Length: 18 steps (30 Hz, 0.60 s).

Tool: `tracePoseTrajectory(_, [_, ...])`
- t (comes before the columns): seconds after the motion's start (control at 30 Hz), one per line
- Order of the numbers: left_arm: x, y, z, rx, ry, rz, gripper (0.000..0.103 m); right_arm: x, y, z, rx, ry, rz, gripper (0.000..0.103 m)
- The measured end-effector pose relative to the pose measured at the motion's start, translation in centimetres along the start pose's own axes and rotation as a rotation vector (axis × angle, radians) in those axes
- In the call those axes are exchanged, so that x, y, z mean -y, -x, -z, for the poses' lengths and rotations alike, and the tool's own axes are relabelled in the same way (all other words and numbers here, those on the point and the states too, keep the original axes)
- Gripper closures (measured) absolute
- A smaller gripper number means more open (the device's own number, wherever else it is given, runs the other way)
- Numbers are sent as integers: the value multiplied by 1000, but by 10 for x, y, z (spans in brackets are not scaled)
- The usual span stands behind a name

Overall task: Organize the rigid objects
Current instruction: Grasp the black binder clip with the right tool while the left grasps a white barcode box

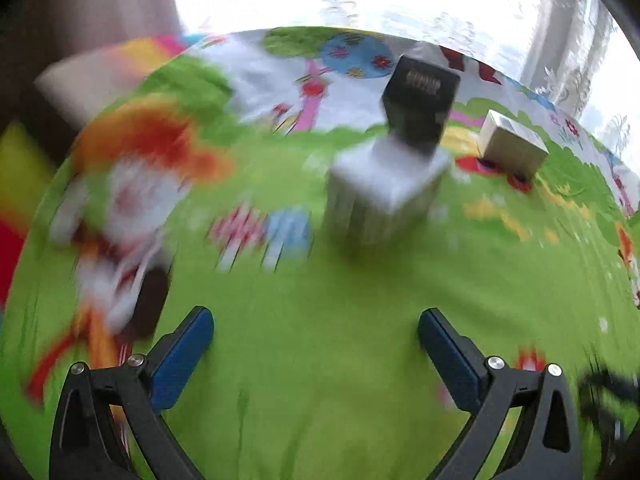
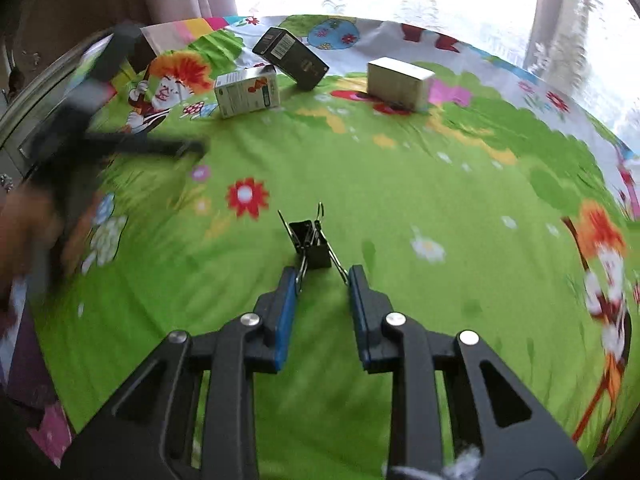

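1. The binder clips (image 2: 311, 246), a small black cluster, are lying on the green cartoon bedsheet (image 2: 400, 184), their wire handles sitting between the right gripper's (image 2: 322, 280) blue pads.
2. That gripper is clenching on those handles.
3. At about eleven o'clock from the clips, well apart, a white box (image 2: 247, 90) is touching a leaning black box (image 2: 291, 58).
4. At one o'clock, a pale box (image 2: 400, 82) is resting.
5. The left gripper (image 1: 316, 334) is hanging wide open over bare sheet, holding nothing.
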<state>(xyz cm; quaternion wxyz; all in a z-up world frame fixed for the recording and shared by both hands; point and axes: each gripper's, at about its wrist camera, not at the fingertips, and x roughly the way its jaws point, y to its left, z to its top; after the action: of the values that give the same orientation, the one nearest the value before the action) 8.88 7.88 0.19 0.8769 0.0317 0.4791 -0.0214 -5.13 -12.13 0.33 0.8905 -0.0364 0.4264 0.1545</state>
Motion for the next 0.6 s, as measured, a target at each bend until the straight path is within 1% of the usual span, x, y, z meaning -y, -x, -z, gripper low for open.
tracePoseTrajectory(0.03, [7, -9, -15, 4, -61, 6, 0, -1, 2, 4, 12, 6, 8, 72])
tracePoseTrajectory(0.07, [12, -14, -24, 7, -95, 2, 0, -2, 3, 7, 24, 12, 18, 72])
tracePoseTrajectory(0.13, [19, -21, -39, 12, -135, -17, 0, -1, 5, 8, 25, 2, 24, 72])
tracePoseTrajectory(0.17, [22, -23, -42, 19, -137, -15, 9, -2, 4, 7, 25, -5, 25, 72])
tracePoseTrajectory(0.2, [24, -21, -42, 34, -129, 21, 21, -1, 2, 6, 26, -12, 23, 72])
tracePoseTrajectory(0.23, [25, -17, -38, 46, -100, 80, 53, 0, 2, 6, 26, -17, 20, 72])
tracePoseTrajectory(0.27, [26, -14, -34, 50, -77, 94, 62, 0, 2, 7, 27, -18, 20, 72])
tracePoseTrajectory(0.3, [30, -9, -27, 63, -66, 89, 62, 0, 3, 7, 27, -16, 23, 72])
tracePoseTrajectory(0.47, [50, 28, 34, 100, -61, 150, 63, 0, 3, 7, 28, -22, 18, 72])
tracePoseTrajectory(0.6, [63, 55, 73, 114, -88, 135, 62, -2, 3, 7, 28, -15, 28, 72])
